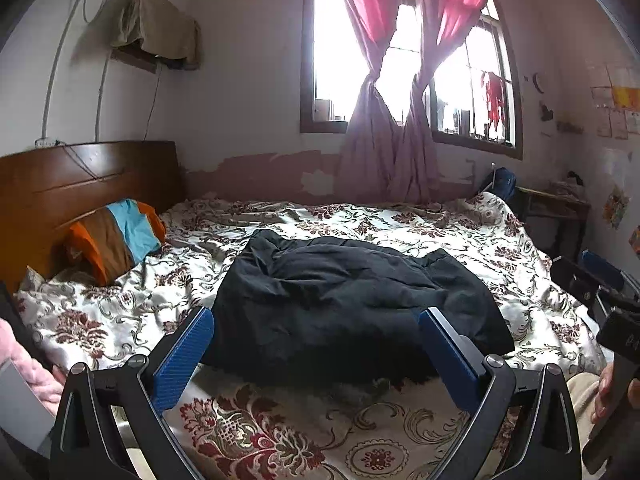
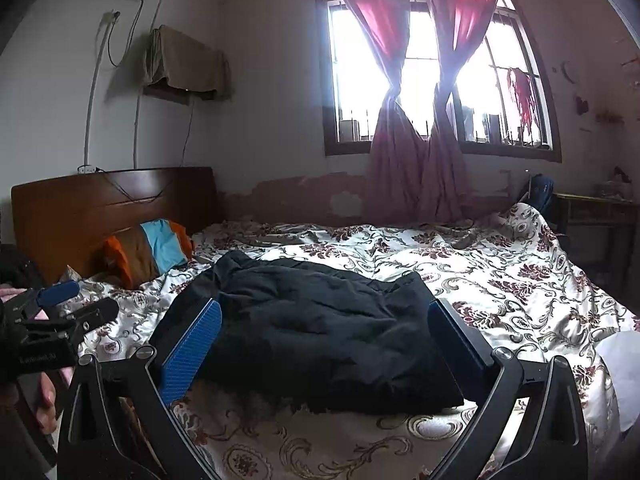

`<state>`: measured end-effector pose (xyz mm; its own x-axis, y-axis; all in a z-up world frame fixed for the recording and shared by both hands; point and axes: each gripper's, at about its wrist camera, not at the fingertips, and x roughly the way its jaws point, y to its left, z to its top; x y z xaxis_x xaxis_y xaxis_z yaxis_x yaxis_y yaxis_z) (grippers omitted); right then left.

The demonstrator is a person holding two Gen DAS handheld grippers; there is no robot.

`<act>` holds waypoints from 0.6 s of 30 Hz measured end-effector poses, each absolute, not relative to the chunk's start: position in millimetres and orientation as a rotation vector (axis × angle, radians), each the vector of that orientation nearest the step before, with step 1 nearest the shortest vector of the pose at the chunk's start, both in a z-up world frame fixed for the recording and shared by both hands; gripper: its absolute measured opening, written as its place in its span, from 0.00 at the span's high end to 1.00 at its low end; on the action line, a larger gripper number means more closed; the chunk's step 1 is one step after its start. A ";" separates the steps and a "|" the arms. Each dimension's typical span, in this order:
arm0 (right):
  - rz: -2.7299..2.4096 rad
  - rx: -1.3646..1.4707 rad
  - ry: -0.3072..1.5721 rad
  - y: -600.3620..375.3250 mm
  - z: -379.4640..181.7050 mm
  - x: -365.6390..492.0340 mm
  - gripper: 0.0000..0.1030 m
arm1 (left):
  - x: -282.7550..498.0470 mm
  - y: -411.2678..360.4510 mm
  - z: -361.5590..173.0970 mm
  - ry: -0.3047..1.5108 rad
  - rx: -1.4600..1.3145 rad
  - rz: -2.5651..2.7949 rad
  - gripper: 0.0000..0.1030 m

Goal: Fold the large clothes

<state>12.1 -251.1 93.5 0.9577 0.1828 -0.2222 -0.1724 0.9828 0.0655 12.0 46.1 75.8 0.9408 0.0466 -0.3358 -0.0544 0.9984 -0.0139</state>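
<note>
Left gripper (image 1: 316, 332) spread wide, holding nothing. Right gripper (image 2: 325, 326) likewise wide and empty. Black garment (image 1: 348, 300) lies bunched on the bed (image 1: 400, 444), just ahead of both grippers' fingertips, seen between them. Striped pillow (image 1: 120, 236) well beyond, to the left, against the headboard (image 1: 80, 184).

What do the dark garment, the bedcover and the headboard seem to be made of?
Garment: soft, matte black cloth, perhaps padded; it lies puffy and creased, with no shine.
Bedcover: smooth woven fabric with a slight sheen, maybe satin-like; the floral print catches window light on its wrinkles.
Headboard: brown wood or veneer, glossy; light reflects from it.
</note>
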 end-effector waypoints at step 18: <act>0.151 0.029 0.276 -244.6 51.7 11.5 0.02 | 10.6 56.5 33.7 0.384 -0.045 0.086 0.00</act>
<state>11.5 -244.6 51.7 0.9510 0.1525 -0.2690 -0.1444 0.9883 0.0496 10.6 56.5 33.7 0.9237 0.0751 -0.3756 -0.0922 0.9954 -0.0278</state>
